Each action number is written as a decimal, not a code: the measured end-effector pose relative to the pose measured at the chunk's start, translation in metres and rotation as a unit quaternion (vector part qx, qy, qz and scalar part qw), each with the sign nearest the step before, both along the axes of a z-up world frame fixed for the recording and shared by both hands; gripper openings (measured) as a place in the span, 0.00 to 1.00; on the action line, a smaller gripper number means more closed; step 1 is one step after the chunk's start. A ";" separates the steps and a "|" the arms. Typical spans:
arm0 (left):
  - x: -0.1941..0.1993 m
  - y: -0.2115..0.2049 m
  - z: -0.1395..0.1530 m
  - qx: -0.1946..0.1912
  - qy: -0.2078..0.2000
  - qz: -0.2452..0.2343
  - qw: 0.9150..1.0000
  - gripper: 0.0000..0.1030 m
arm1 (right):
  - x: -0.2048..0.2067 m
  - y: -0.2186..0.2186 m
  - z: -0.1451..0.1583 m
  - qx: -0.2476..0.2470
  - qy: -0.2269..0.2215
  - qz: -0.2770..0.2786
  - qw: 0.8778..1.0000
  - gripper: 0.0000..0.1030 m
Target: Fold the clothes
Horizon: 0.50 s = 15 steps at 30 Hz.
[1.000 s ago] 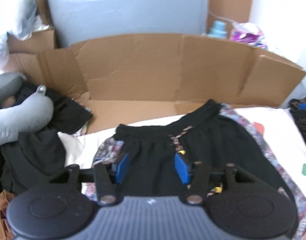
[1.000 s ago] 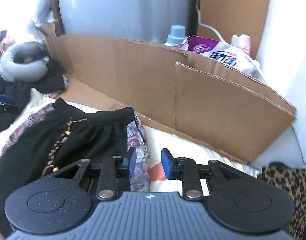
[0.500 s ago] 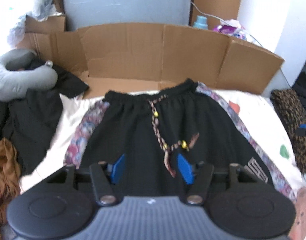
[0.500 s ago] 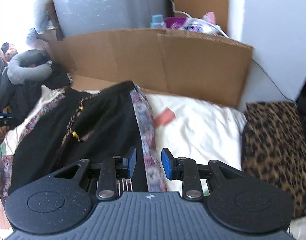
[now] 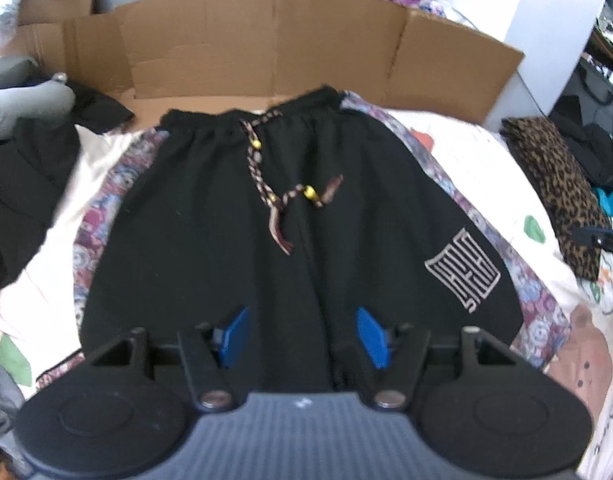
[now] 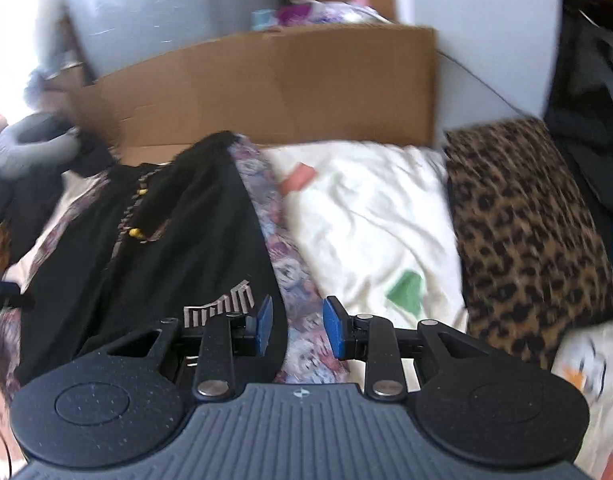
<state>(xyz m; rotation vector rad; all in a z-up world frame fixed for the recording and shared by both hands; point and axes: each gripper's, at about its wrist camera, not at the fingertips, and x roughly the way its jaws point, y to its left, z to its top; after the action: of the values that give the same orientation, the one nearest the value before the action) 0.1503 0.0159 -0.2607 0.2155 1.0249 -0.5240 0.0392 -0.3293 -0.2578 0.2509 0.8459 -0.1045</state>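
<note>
Black shorts [image 5: 226,220] with floral side stripes lie flat on the bed, waistband at the far side. A braided drawstring [image 5: 262,176] with yellow beads rests on the front, and a white logo [image 5: 464,270] marks the right leg. My left gripper [image 5: 302,320] hovers open over the lower middle of the shorts, with nothing between its blue pads. My right gripper [image 6: 296,322] hangs open over the right floral stripe of the shorts [image 6: 194,248], beside the logo [image 6: 222,308], and its pads grip nothing.
An opened cardboard box [image 5: 266,48] stands behind the shorts. A leopard-print cloth [image 6: 522,216] lies at the right on the white printed sheet [image 6: 370,208]. A grey neck pillow [image 5: 22,100] and dark clothes [image 5: 26,168] are piled at the left.
Both grippers have drawn back from the waistband towards the near end of the shorts, so more of the garment shows. The left jaws stand a little wider. The right jaws keep the same gap.
</note>
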 end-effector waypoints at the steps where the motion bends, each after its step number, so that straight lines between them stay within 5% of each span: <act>1: -0.002 -0.002 -0.003 0.000 0.005 -0.003 1.000 0.61 | -0.001 -0.002 -0.004 0.004 0.003 -0.008 1.000 0.34; 15: -0.031 -0.021 -0.039 -0.020 0.069 -0.016 0.997 0.63 | -0.027 -0.021 -0.052 0.002 0.059 -0.015 0.998 0.34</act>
<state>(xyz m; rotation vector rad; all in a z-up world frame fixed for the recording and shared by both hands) 0.1189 -0.0049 -0.2996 0.1613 1.1462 -0.5950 0.0122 -0.3500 -0.3103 0.2623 0.9591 -0.1470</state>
